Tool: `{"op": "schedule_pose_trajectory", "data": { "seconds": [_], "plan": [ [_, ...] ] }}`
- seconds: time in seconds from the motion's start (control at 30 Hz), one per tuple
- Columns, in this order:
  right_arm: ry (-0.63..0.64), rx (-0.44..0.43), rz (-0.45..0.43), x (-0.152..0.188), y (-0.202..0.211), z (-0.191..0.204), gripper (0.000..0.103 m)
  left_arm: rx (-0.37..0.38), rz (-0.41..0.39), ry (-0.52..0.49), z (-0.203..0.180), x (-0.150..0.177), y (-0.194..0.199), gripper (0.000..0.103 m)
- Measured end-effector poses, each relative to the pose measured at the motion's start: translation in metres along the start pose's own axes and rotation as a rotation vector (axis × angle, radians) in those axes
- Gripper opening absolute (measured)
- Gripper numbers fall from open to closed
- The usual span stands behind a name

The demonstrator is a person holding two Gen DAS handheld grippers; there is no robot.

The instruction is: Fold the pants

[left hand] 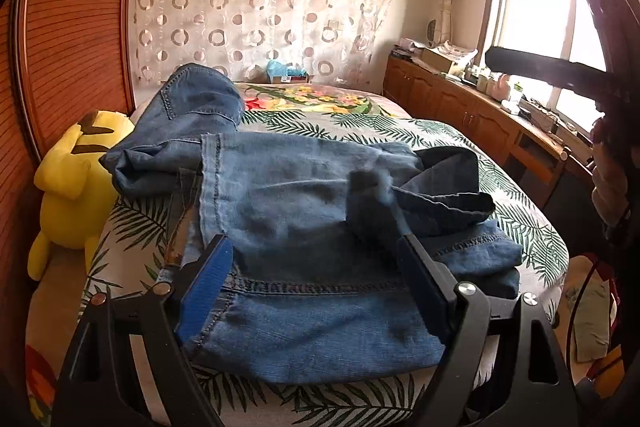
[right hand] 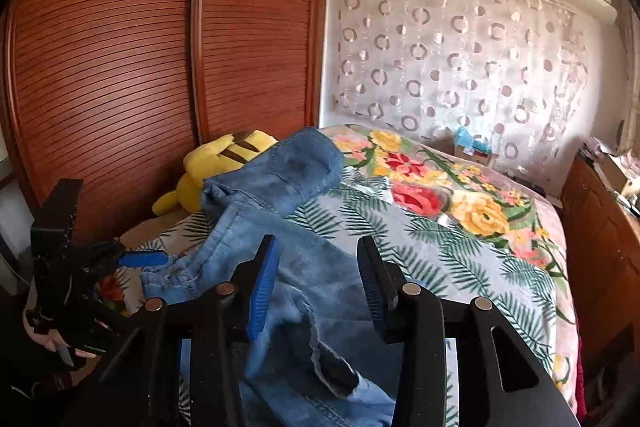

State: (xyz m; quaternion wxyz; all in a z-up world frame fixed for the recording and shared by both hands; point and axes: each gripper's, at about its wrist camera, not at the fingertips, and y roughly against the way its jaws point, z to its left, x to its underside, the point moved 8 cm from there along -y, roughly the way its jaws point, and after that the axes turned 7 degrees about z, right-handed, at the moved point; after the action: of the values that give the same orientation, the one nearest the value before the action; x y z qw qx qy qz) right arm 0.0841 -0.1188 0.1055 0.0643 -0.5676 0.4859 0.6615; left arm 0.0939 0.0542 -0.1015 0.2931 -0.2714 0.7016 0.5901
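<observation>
Blue denim pants (left hand: 304, 195) lie crumpled and partly folded on the flowered bed (left hand: 520, 195). One leg end humps up toward the far left. My left gripper (left hand: 316, 255) hovers over the near part of the pants with its jaws wide apart, gripping nothing. In the right wrist view the pants (right hand: 260, 227) run from the front to the far hump. My right gripper (right hand: 316, 247) stands partly open just above the cloth, its pads not pressing on it. One blue pad (right hand: 144, 259) of the left gripper shows at the pants' left edge.
A yellow plush toy (left hand: 76, 167) lies at the bed's left edge against the slatted wooden wardrobe (right hand: 120, 67). Low wooden cabinets (left hand: 460, 99) with clutter run along the right under the window. A small box (right hand: 472, 151) sits at the bed's far end by the curtain.
</observation>
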Motion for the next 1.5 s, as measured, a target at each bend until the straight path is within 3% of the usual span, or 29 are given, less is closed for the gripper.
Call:
{"op": "schedule_pose_trajectory", "data": {
  "seconds": [0.43,0.53,0.9,1.17,1.2,1.23,1.33,1.37,1.5],
  "plan": [
    [-0.145,0.069,0.125,0.064,-0.022,-0.011,0.044,0.024,0.047,-0.065,-0.015,0.002,-0.028,0.085],
    [-0.181,0.080,0.159,0.078,-0.029,-0.017,0.044,0.027,0.058,-0.089,-0.019,0.001,-0.035,0.079],
    [-0.315,0.029,0.212,0.096,-0.031,-0.016,0.044,0.001,0.117,-0.130,-0.020,-0.002,-0.060,0.070],
    [-0.373,-0.042,0.243,0.098,-0.053,-0.016,0.044,0.023,0.148,-0.139,-0.020,0.005,-0.074,0.042],
    [-0.368,-0.043,0.243,0.097,-0.053,-0.016,0.038,0.027,0.149,-0.141,-0.020,0.005,-0.075,0.041],
    [-0.354,-0.036,0.244,0.092,-0.054,-0.018,0.023,0.035,0.148,-0.141,-0.020,0.004,-0.074,0.037],
    [-0.342,-0.046,0.217,0.083,-0.055,-0.021,0.008,0.052,0.132,-0.146,-0.024,0.003,-0.069,0.024],
    [-0.332,-0.050,0.204,0.079,-0.052,-0.021,0.005,0.059,0.128,-0.145,-0.025,0.002,-0.066,0.019],
    [-0.280,-0.032,0.159,0.057,-0.038,-0.019,0.001,0.108,0.112,-0.145,-0.035,-0.002,-0.049,0.015]
  ]
}}
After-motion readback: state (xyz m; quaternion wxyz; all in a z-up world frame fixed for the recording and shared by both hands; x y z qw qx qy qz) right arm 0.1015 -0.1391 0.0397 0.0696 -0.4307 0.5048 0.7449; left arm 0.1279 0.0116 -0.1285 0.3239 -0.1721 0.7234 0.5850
